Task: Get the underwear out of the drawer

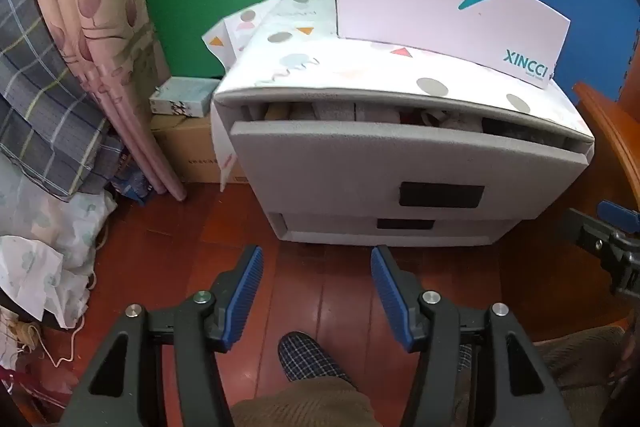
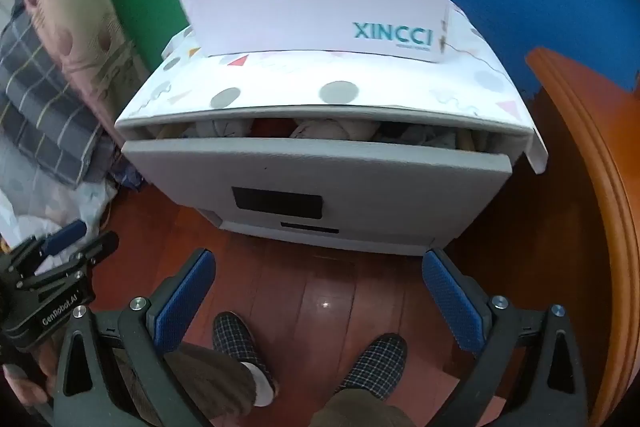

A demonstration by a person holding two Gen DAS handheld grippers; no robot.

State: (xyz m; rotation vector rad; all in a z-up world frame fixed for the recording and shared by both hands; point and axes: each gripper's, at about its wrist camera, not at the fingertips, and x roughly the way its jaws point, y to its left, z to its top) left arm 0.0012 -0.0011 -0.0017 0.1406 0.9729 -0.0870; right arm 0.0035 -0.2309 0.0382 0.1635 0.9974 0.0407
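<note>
The top drawer [image 2: 320, 171] of the small grey cabinet stands pulled slightly open, its flat front tilted toward the viewer; folded underwear [image 2: 332, 129] (white, grey, dark pieces) fills the gap behind it.

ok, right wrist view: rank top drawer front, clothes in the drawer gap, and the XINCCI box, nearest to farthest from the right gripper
From the right gripper, open and empty:
1. top drawer front, straight ahead, pulled slightly out.
2. clothes in the gap behind that front, under the cabinet top.
3. XINCCI box, standing at the back of the top, against the wall.
</note>
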